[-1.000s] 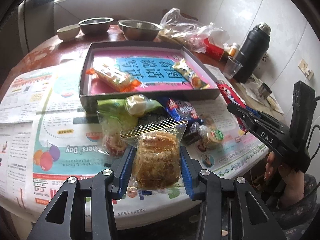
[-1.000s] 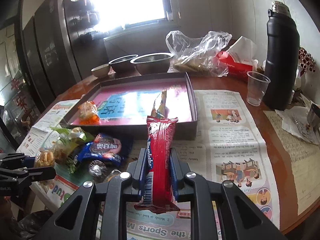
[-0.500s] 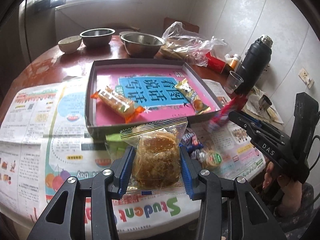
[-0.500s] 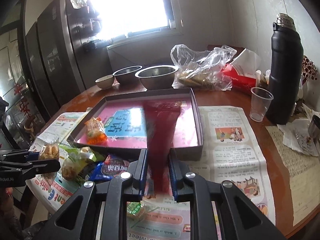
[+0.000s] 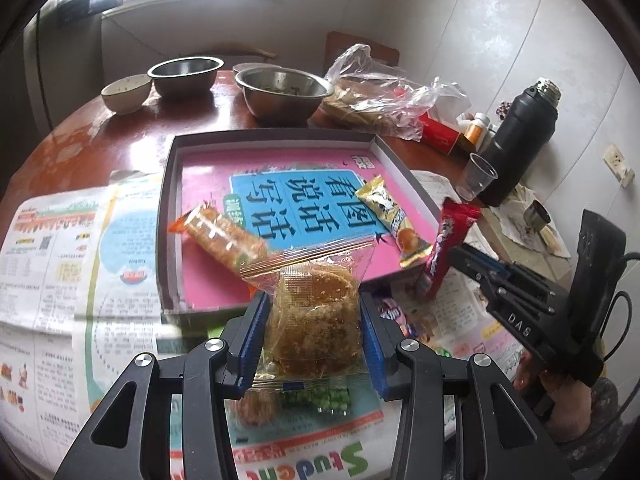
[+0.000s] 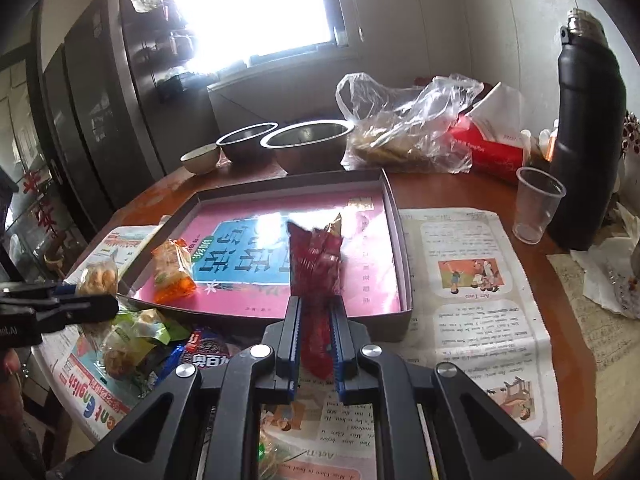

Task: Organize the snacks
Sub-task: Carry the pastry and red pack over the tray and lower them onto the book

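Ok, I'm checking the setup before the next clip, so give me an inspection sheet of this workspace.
Surface: round red-brown wooden table, newspapers spread on it.
Job's things: grey shallow cardboard box holding an orange-ended cracker pack and a yellow snack bar; more wrapped snacks lie loose in front of the box.
Clutter: two steel bowls, a ceramic bowl, clear plastic bag, plastic cup, black flask.
Grippers: left gripper shut on a clear-wrapped brown cake; right gripper shut on a red snack packet.
Cables: black cable at the right gripper.
Surroundings: bright window, white wall, dark cabinets.
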The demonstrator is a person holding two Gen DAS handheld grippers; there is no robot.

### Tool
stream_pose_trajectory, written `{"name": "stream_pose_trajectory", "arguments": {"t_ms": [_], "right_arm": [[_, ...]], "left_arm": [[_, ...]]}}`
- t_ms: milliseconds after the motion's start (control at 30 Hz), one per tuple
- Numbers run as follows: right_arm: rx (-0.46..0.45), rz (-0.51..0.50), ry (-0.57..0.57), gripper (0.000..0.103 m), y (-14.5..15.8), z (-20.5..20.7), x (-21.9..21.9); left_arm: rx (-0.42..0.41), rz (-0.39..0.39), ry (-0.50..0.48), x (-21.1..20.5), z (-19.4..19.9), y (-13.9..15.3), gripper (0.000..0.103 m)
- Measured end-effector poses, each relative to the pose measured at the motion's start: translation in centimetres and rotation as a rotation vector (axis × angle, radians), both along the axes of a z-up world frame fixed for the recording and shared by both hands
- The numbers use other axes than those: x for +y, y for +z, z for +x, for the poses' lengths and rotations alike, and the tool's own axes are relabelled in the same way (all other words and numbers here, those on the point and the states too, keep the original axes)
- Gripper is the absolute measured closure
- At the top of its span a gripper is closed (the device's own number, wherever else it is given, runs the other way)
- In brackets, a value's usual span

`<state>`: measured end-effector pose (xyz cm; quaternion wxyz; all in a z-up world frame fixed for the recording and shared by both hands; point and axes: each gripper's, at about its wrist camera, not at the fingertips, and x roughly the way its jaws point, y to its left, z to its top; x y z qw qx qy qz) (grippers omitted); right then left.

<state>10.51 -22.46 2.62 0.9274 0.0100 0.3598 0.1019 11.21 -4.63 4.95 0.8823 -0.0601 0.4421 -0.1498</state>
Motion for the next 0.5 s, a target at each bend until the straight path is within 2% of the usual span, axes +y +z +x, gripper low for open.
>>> {"name": "stream_pose_trajectory", "arguments": {"t_ms": [133,233,300,500], "right_arm": [[0.022,0.026,0.002,0.089,-0.5,0.8,-0.3],[0.036,0.023,0.003,0.08,-0.8,1.3,-0.3],[0.057,0.028,-0.005,0.07,-1.1,1.5,-0.4],[0.031,0.0,0.0,0.07,-1.1,1.7,0.0]], "left_arm": [[0.004,-0.009,-0.004,-0.2,1.3,-0.1,0.057],[0.01,-0.013,-0.008,-0.4,1.8,-0.3,0.057],[0.015,-0.014,-0.014,-0.5,2.0,-0.4,0.057],[0.023,-0.011,-0.021,-0.6,2.4,-0.7,0.057]]}}
